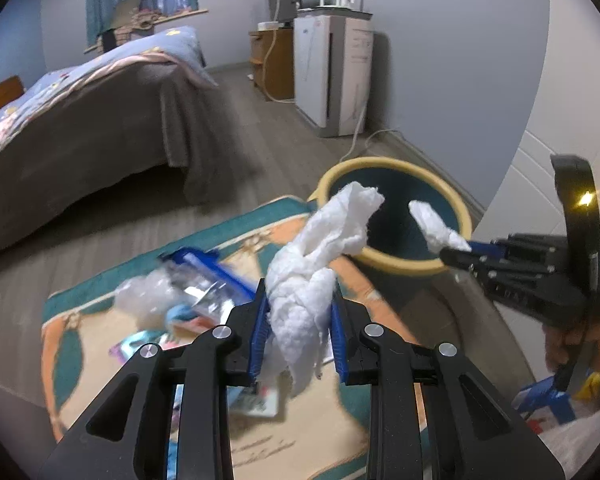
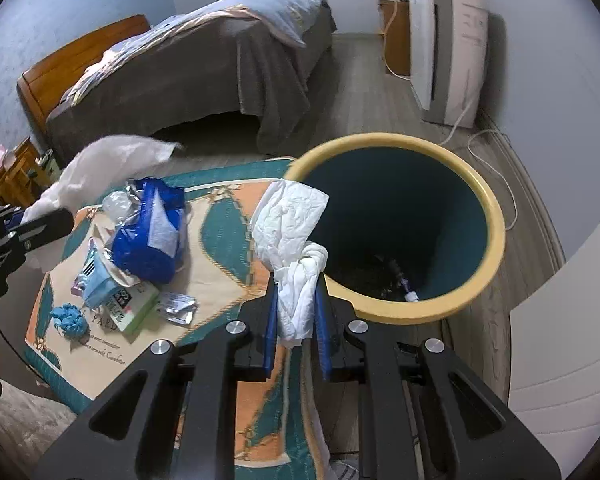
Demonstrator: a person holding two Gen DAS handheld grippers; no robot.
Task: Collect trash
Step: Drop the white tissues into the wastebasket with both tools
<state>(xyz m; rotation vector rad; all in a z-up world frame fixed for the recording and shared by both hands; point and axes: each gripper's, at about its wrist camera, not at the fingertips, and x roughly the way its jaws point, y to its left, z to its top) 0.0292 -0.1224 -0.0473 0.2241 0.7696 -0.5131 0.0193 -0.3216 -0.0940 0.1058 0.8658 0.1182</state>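
Both-handed, the picking is under way. Clamped between the blue pads of the left gripper (image 1: 300, 320) is a big crumpled white tissue (image 1: 320, 264), its loose end rising toward the trash bin (image 1: 420, 266); in the right wrist view that same wad (image 2: 100, 168) hangs above the far left edge of the rug. The right gripper (image 2: 296, 312) pinches a second, knotted white tissue (image 2: 288, 232), which stands up just at the near rim of the bin (image 2: 496, 236), its upper fold overlapping the dark opening. From the left wrist view this smaller tissue (image 1: 436, 228) is seen over the bin's mouth, held by the right gripper (image 1: 460, 250) coming in from the right.

The bin is round, with a pale yellow rim and a dark teal inside; a few small bits lie at its bottom. It stands on the wooden floor, touching the corner of a patterned teal, orange and cream rug (image 2: 220, 264).

On the rug lies more rubbish: a blue plastic bag (image 2: 148, 232), a clear crumpled wrapper (image 2: 118, 202), a light blue packet (image 2: 98, 280) on a green-and-white carton (image 2: 136, 304), a silver foil scrap (image 2: 178, 306) and a crumpled blue wad (image 2: 70, 318).

Beyond the rug are a bed (image 2: 204, 80) with a brown cover and a white appliance (image 2: 448, 52) against the wall.
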